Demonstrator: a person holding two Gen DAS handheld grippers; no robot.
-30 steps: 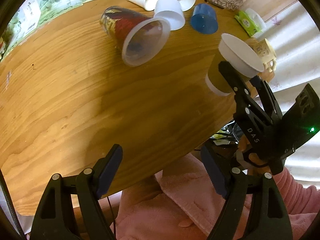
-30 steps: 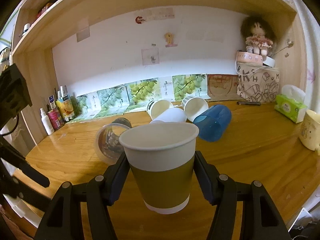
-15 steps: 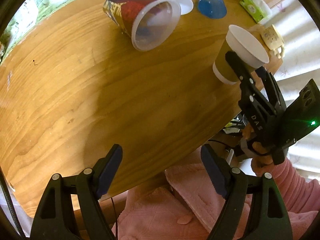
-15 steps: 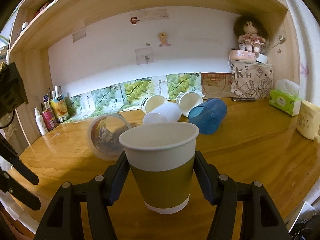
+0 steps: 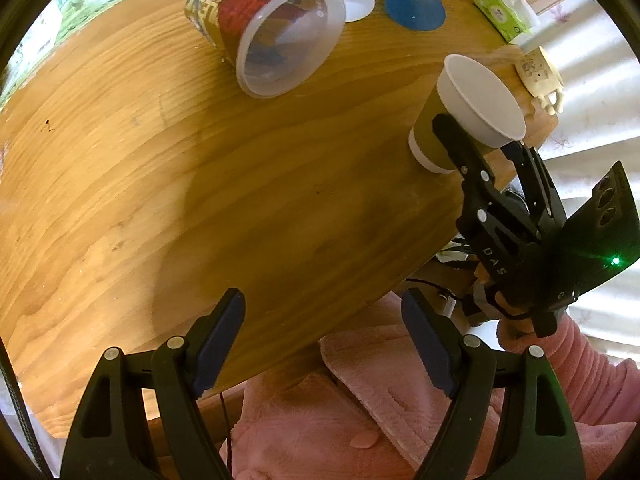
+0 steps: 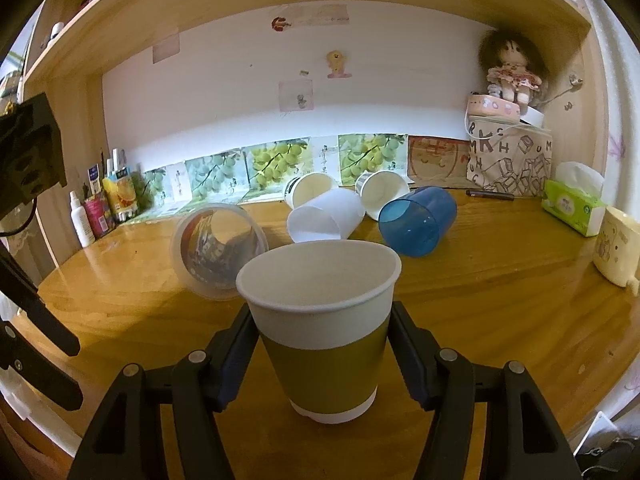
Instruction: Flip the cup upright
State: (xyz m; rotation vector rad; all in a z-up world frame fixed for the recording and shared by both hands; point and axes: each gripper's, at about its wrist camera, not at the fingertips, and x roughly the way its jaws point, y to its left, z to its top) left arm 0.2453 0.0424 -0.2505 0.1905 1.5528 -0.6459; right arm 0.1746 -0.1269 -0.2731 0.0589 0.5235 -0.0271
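Upright, paper cup (image 6: pixel 320 328) clamped by right gripper (image 6: pixel 322 354), left gripper (image 5: pixel 322 336) spread wide

Two fisheye views cover one wooden counter (image 5: pixel 168 184) from opposite heights.

The left wrist camera sits high above the near edge, tilted steeply down past its own claw (image 5: pixel 322 340), taking in the counter top, a lap in pink below, and the right claw (image 5: pixel 480 136) at the far right. The right wrist camera rides low, close to the surface, facing level toward the back wall (image 6: pixel 248 92) and the shelf (image 6: pixel 280 4) above, with the paper cup (image 6: pixel 320 328) filling its near foreground. Both views share that paper cup (image 5: pixel 464 116), the clear cup (image 5: pixel 280 36) (image 6: pixel 218 248), the blue cup (image 5: pixel 416 0) (image 6: pixel 416 220), the tissue pack (image 5: pixel 500 12) (image 6: pixel 572 208) and the cream mug (image 5: pixel 540 72) (image 6: pixel 618 252).
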